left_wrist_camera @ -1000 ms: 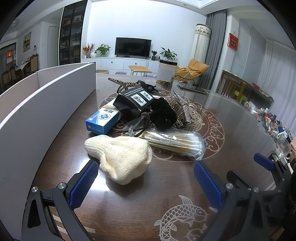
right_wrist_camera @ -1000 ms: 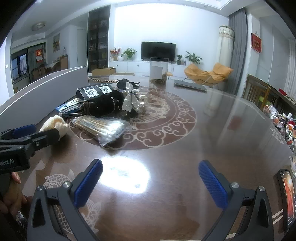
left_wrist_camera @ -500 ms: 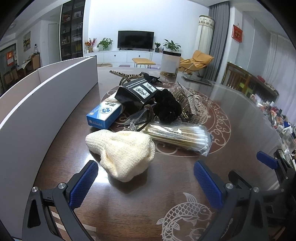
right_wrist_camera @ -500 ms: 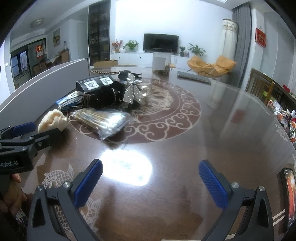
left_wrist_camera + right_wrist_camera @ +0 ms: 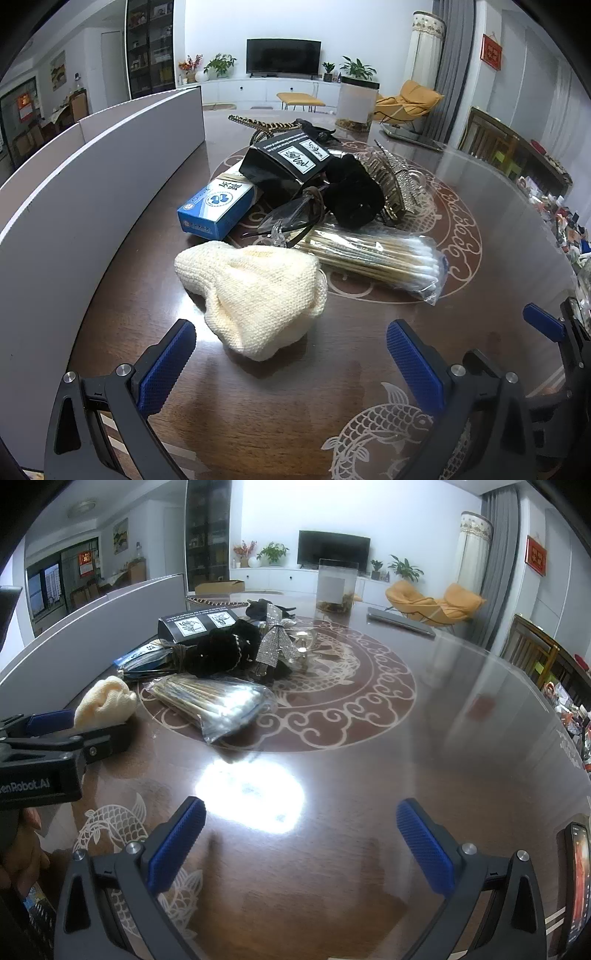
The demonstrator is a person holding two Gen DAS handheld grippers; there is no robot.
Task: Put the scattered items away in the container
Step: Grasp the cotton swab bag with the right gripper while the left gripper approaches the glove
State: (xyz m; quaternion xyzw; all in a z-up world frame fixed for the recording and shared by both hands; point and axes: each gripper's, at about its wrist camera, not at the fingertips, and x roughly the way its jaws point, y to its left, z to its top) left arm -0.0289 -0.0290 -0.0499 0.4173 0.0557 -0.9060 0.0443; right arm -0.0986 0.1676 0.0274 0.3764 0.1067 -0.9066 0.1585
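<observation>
Just ahead of the left gripper (image 5: 291, 363), jaws wide apart and empty, lies one cream knitted cloth (image 5: 255, 291) (soft, lumpy). Beyond it: one crinkly bag of cotton swabs (image 5: 376, 256), one blue carton (image 5: 218, 203), one black box (image 5: 284, 166). The right gripper (image 5: 301, 843) gapes over bare glossy table (image 5: 424, 738); the grey-walled container (image 5: 74, 206) stands left.

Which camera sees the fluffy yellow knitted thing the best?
The left wrist view. The cream knitted cloth lies whole and close, just ahead of the open left tongs, so its stitches show. In the right wrist view the same cloth is small, off at the left edge, and its lower part hides behind the left tongs.
</observation>
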